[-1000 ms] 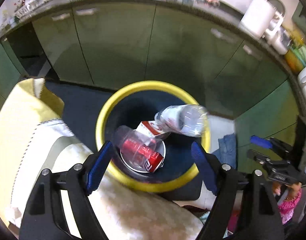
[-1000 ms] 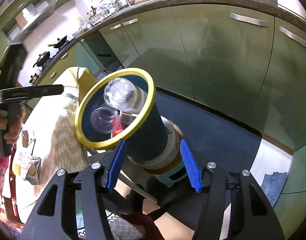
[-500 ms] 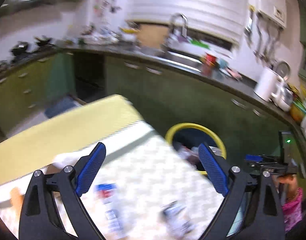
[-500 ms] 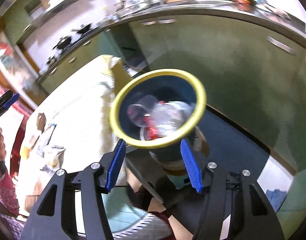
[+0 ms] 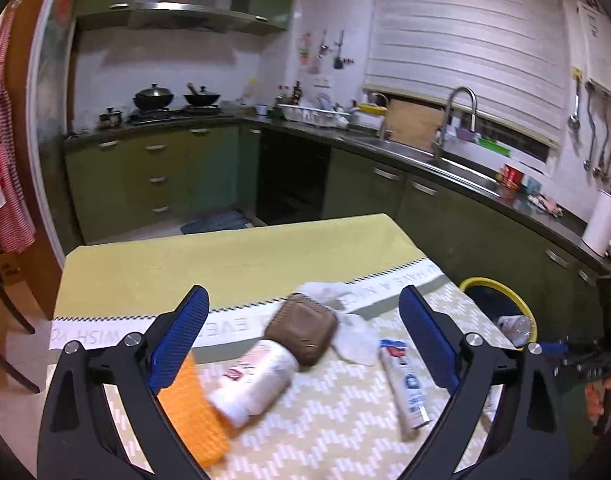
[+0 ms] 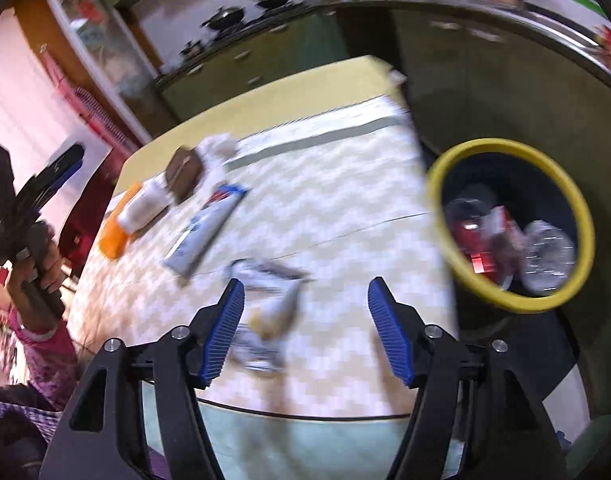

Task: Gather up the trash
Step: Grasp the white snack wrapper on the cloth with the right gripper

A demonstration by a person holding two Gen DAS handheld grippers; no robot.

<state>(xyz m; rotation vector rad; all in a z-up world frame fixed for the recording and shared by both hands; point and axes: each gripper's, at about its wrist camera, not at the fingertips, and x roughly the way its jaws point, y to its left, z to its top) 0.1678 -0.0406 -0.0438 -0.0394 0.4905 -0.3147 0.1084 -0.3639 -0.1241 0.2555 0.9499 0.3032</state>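
My left gripper is open and empty above the table. In front of it lie a white bottle, a brown pouch, an orange cloth, a toothpaste tube and crumpled white tissue. The yellow-rimmed bin stands off the table's right edge. My right gripper is open and empty over a crumpled wrapper. In the blurred right wrist view the bin holds a red can and a clear bottle.
The table carries a yellow and white zigzag cloth. Green kitchen cabinets and a sink counter run behind it. A chair stands at the left. The left gripper also shows in the right wrist view.
Both grippers have swung away from the bin to face the table. The left view now shows the table items; the right view shows the wrapper between its fingers.
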